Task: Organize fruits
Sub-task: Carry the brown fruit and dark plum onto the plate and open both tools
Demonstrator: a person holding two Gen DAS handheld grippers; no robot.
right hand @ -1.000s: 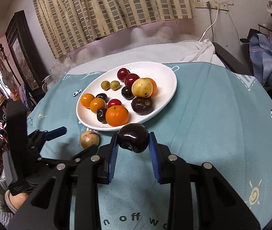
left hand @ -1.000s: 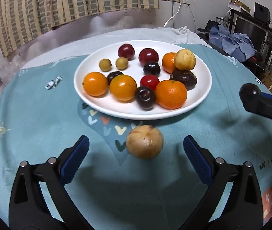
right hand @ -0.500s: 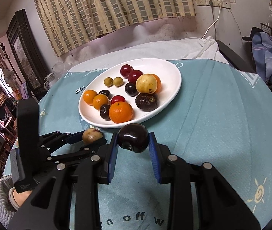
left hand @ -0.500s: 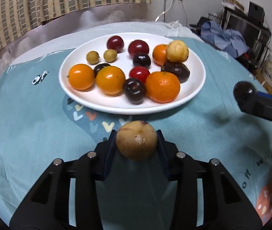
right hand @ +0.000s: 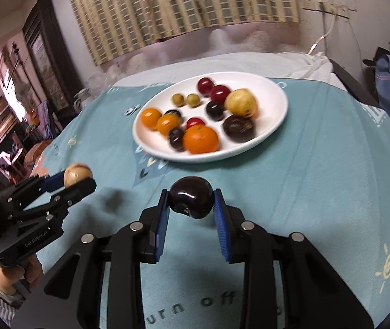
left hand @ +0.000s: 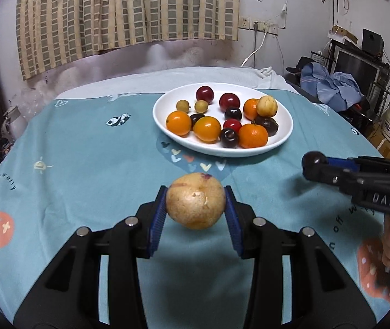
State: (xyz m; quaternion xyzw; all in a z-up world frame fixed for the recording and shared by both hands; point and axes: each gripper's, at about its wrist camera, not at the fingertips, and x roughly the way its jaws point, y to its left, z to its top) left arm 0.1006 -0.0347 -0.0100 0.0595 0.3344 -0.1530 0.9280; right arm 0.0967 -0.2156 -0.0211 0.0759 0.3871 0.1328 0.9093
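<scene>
Both claws raised (fruit clamped).

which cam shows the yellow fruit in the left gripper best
The left wrist view: the yellow fruit fills the centre, sharp, clamped in the left gripper above the tablecloth. In the right wrist view the same fruit is small, far left, and partly covered by a finger.
</scene>
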